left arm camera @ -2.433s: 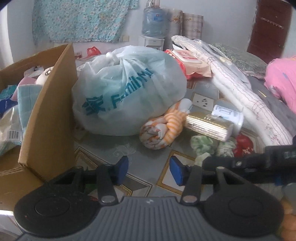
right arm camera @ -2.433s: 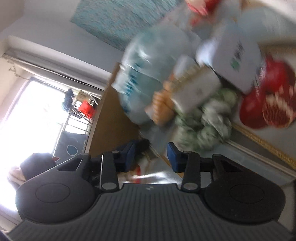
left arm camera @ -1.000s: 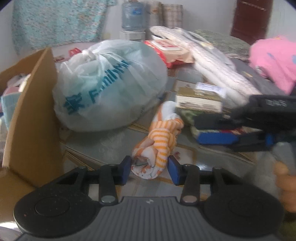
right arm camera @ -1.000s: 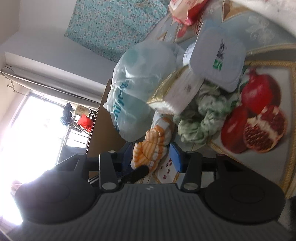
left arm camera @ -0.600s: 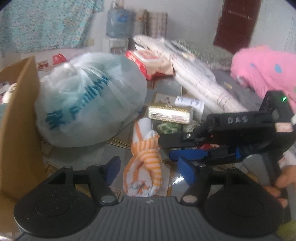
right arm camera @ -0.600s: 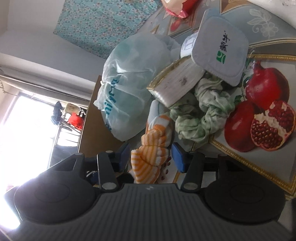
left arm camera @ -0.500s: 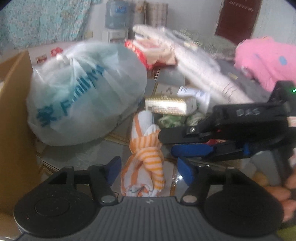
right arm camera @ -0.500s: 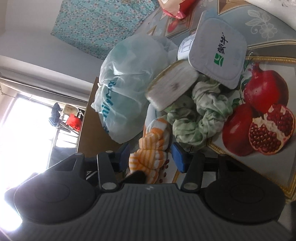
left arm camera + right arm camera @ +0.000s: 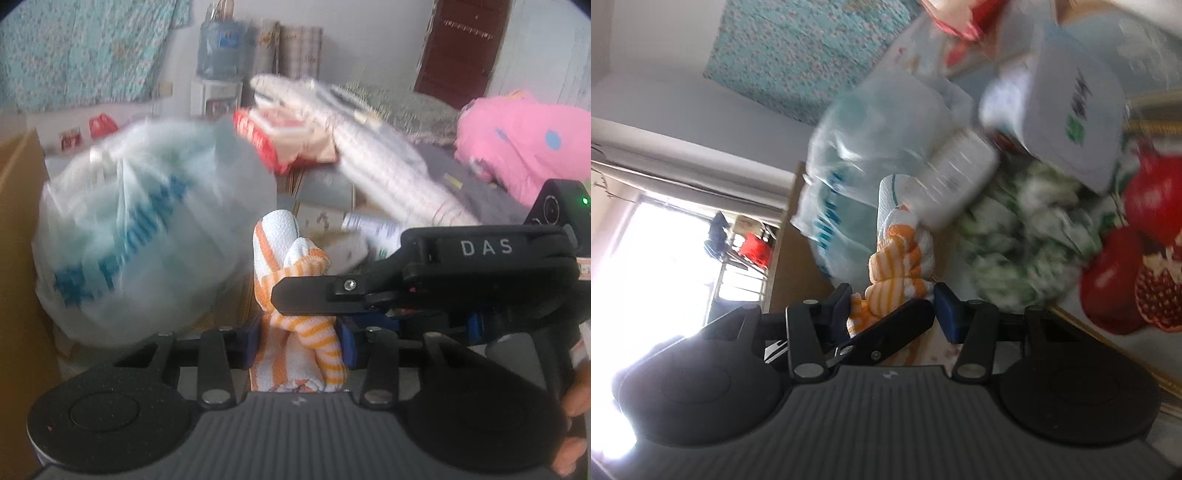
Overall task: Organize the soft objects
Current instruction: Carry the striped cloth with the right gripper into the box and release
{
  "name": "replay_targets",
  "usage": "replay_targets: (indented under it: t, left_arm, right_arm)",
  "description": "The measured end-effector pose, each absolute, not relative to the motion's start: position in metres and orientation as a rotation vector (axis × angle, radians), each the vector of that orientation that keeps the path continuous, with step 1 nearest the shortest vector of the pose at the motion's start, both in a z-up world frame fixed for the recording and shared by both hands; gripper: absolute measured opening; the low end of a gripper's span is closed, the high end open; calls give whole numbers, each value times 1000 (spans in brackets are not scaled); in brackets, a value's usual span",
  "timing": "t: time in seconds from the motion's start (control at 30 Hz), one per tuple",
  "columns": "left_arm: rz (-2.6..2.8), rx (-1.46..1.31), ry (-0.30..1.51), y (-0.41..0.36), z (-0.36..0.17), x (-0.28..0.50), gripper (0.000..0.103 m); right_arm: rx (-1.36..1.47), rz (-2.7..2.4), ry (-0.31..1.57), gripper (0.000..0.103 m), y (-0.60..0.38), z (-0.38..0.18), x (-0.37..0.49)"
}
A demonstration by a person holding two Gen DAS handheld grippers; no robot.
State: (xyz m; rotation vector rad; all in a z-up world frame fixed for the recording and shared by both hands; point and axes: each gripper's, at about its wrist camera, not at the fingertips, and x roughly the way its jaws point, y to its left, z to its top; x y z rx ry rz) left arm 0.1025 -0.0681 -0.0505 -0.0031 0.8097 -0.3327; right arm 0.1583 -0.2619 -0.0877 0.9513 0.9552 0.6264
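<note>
Orange-and-white striped cloth (image 9: 295, 332), knotted into a bundle, sits pinched between both grippers. Left gripper (image 9: 297, 341) is closing, its blue pads pressing the cloth's sides; right gripper (image 9: 892, 306) clamps the same bundle from its side, just in front of the pale plastic bag (image 9: 147, 229).

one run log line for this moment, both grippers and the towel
left gripper: closing on striped towel | right gripper: astride same towel, grip unclear | plastic bag behind | cardboard box left
</note>
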Motion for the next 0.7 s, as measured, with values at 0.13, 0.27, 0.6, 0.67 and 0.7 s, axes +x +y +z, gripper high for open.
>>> replay_targets:
  t: [0.13, 0.27, 0.6, 0.67, 0.7]
  left_arm:
    - [-319, 40, 747, -74, -22, 109, 43]
    - [-296, 39, 715, -77, 6, 128, 43]
    - [-139, 32, 559, -44, 78, 138, 43]
    - [-91, 34, 543, -31, 88, 133, 44]
    - [-66, 34, 539, -23, 93, 131, 44]
  right_arm:
    - [949, 646, 875, 48, -261, -60, 167]
    - [940, 668, 818, 49, -261, -34, 189]
    - [824, 837, 731, 49, -212, 53, 245]
    - [789, 895, 742, 49, -188, 68, 254]
    - [778, 917, 751, 49, -177, 75, 256]
